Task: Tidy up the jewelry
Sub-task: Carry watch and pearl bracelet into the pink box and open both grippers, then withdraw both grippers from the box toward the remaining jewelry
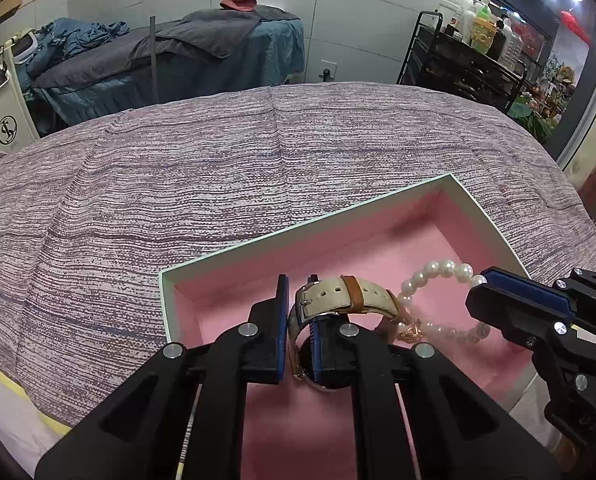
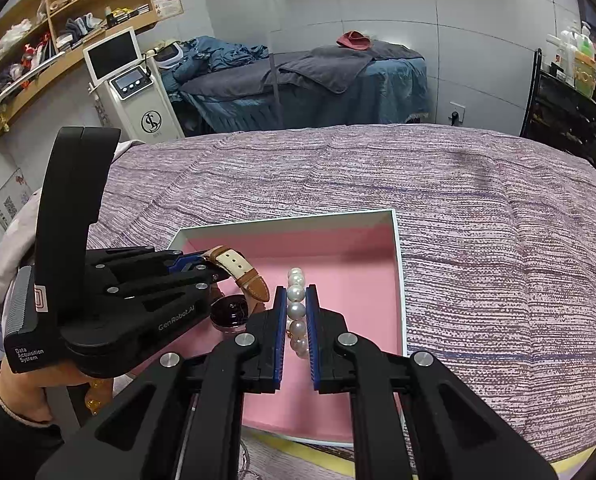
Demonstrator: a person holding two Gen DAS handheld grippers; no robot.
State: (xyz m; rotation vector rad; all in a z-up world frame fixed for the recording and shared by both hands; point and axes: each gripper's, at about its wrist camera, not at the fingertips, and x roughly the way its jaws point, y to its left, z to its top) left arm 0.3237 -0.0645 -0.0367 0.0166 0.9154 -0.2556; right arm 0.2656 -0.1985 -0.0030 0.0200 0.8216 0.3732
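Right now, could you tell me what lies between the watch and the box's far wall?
Only bare pink lining. Both wrist views show it between the watch and the box's far wall.

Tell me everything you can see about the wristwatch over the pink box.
The wristwatch has a cream strap with tan leather ends and keeper, punched holes, a silver buckle, and a round dark dial in a rose-gold case. The strap is buckled into a loop. The left gripper has its jaws shut on the strap near the buckle, holding it over the pink box, dial lowest, beside the pearl bracelet. Whether it touches the floor is unclear.
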